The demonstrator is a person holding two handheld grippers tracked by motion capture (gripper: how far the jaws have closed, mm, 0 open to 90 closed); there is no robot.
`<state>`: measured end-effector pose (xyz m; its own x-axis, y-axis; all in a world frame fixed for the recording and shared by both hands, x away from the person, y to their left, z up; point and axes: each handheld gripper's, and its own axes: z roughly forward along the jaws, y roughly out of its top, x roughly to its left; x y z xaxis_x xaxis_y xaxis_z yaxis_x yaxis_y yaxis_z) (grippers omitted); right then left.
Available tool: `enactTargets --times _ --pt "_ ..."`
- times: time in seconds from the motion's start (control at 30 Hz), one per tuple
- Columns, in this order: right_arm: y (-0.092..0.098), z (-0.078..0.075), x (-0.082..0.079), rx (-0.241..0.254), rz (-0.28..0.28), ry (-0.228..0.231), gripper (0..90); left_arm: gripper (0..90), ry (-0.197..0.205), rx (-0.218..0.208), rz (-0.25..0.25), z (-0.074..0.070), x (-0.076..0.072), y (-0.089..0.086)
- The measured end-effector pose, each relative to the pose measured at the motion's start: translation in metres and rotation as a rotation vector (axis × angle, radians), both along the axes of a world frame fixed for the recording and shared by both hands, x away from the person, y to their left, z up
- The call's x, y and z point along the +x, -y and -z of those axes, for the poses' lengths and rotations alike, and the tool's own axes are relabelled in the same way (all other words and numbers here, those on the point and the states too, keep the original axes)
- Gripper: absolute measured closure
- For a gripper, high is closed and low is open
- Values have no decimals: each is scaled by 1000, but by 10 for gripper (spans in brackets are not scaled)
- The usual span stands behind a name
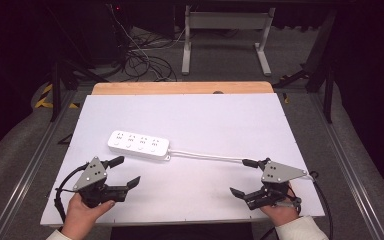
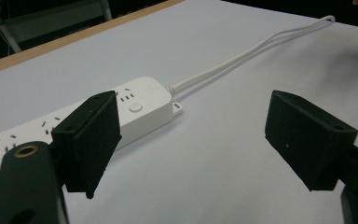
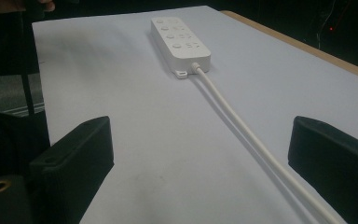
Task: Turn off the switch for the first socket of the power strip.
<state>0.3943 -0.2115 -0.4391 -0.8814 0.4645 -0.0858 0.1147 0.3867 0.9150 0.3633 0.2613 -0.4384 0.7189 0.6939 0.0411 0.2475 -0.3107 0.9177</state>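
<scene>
A white power strip (image 1: 138, 143) with several sockets lies flat on the white board, left of centre. Its white cable (image 1: 205, 156) runs rightward across the board. My left gripper (image 1: 128, 171) rests low at the front left, just in front of the strip, jaws wide open and empty. In the left gripper view the strip (image 2: 135, 109) lies behind the left jaw of that gripper (image 2: 193, 135). My right gripper (image 1: 241, 177) is open at the front right. In the right gripper view the cable (image 3: 242, 126) passes between the jaws of that gripper (image 3: 200, 149), untouched, nearer the right one, with the strip (image 3: 179, 39) farther off.
The white board (image 1: 195, 112) lies on a wooden table whose edge (image 1: 180, 88) shows at the back. Metal rails (image 1: 35, 160) run along both sides. Beyond, tangled cables (image 1: 140, 60) lie on the floor by a white table frame (image 1: 225, 22).
</scene>
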Motion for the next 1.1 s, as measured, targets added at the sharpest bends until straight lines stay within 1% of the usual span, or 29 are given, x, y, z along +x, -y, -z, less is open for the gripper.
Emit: enactTargets --times 0.07,0.1,0.13,0.17,0.2,0.23,0.37,0.4,0.53,0.6,0.63,0.67,0.73,0.77,0.8,0.83,0.87,0.9,0.93,1.03,1.1 --pt "0 0 0 1 0 0 72 185 3 -5 -1 4 -1 -1" --pt "0 0 0 1 0 0 72 185 7 0 0 7 -1 -1" --pt "0 0 0 2 0 -1 72 185 12 8 3 9 -1 -1" --pt "0 0 0 2 0 -1 72 185 5 17 7 11 -1 0" --pt "1 0 1 2 1 -1 72 185 -2 41 8 15 -1 1" --pt "1 0 0 2 -1 -1 72 185 0 51 9 17 -2 2" --pt "1 0 1 4 0 -2 72 193 5 69 8 22 -3 3" --pt "1 0 1 2 0 -3 72 195 1 71 8 25 -4 4" --pt "1 1 1 5 -3 -4 72 202 -17 103 21 32 0 5" --pt "1 1 1 4 -5 -6 72 200 -29 88 24 32 2 4" --pt "1 1 1 2 -5 -6 72 199 -26 78 22 32 3 4" --pt "1 1 2 1 -5 -6 72 199 -26 72 11 31 4 3" --pt "1 1 2 1 -5 -7 72 199 -41 57 -3 30 3 3" --pt "1 1 2 -1 -3 -8 72 198 -41 57 -3 30 3 3" --pt "1 2 2 -3 -2 -10 72 192 -49 51 -12 29 4 2" --pt "1 2 3 -4 -2 -14 72 183 -64 35 -19 29 4 2" --pt "1 2 3 -5 -2 -15 72 181 -55 26 -23 27 4 2" --pt "1 2 3 -5 -2 -15 72 183 -55 26 -23 27 4 2" --pt "1 2 3 -3 -2 -16 72 183 -46 28 -24 26 3 2" --pt "1 1 3 -5 0 -14 72 185 -3 47 -27 24 0 2" --pt "1 2 3 -5 -1 -14 72 185 6 55 -24 24 -1 3"
